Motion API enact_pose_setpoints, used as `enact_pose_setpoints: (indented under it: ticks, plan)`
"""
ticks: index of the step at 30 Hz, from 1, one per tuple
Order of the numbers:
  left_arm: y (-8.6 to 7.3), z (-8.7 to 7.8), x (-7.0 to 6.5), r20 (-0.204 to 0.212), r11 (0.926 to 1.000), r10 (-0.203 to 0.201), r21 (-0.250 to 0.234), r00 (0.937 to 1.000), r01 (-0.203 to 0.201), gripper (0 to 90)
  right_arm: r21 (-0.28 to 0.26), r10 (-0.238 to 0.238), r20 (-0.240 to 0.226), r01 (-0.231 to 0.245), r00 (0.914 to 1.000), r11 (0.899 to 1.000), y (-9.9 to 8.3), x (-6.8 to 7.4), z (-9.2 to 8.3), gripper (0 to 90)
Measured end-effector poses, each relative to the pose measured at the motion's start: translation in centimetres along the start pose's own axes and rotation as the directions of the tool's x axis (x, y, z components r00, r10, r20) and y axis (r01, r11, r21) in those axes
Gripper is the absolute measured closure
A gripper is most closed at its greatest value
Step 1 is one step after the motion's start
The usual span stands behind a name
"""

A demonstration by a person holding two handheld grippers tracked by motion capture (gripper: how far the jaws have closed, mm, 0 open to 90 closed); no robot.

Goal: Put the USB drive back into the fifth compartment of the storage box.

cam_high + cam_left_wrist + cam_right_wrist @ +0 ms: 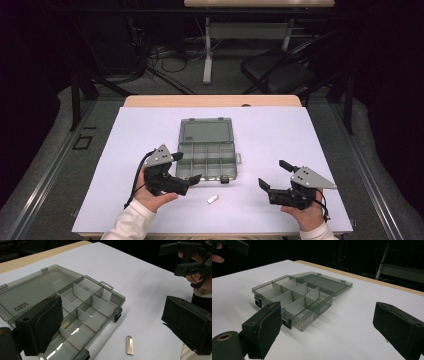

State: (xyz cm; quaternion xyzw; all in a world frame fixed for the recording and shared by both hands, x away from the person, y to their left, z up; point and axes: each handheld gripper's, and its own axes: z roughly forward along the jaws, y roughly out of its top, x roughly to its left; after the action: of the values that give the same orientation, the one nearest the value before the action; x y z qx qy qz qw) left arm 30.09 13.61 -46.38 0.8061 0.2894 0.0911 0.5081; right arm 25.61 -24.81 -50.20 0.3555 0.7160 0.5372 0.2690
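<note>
A smoky grey clear compartment box (206, 159) lies open at the middle of the white sheet, its lid (205, 130) folded flat toward the far side; the dividers (83, 303) show empty cells. A small silver metal stick (213, 199) lies on the sheet just in front of the box, also the stick (129, 345) between my left jaws' line of sight. My left gripper (189, 167) is open at the box's front-left corner, holding nothing. My right gripper (271, 173) is open to the right of the box (294, 297), also empty.
The white sheet (280, 135) covers a wooden table whose bare edge (210, 101) shows at the far side. Beyond it stand a black chair (280, 70), another table's legs (207, 55) and loose cables on the floor (165, 65).
</note>
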Motion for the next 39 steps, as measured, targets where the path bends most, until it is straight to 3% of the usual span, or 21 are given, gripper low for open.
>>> enact_pose_setpoints:
  ticks: [13, 23, 29, 39]
  plan:
    - [0.3, 1.5, -0.2, -0.014, 0.9965, 0.035, 0.076, 0.9993, -0.034, 8.7, 0.007, -0.006, -0.001, 0.006, 1.0, 1.0, -0.1, 0.1, 0.1, 8.8]
    - [0.5, 2.5, -0.7, -0.008, 0.9943, 0.051, 0.094, 0.9987, -0.05, 9.8, 0.012, -0.017, -0.002, 0.017, 0.9999, 1.0, -0.1, 0.1, 0.1, 8.9]
    - [0.5, 2.8, -0.9, -0.012, 0.9939, 0.04, 0.103, 0.9991, -0.039, 15.2, 0.012, -0.021, -0.001, 0.021, 0.9998, 1.0, -0.1, 0.2, 0.1, 9.1]
    - [-0.1, 3.9, -1.4, -0.011, 0.9865, 0.055, 0.155, 0.9984, -0.052, 16.0, 0.015, -0.026, 0.0, 0.026, 0.9997, 1.0, -0.1, 0.2, 0.1, 9.6]
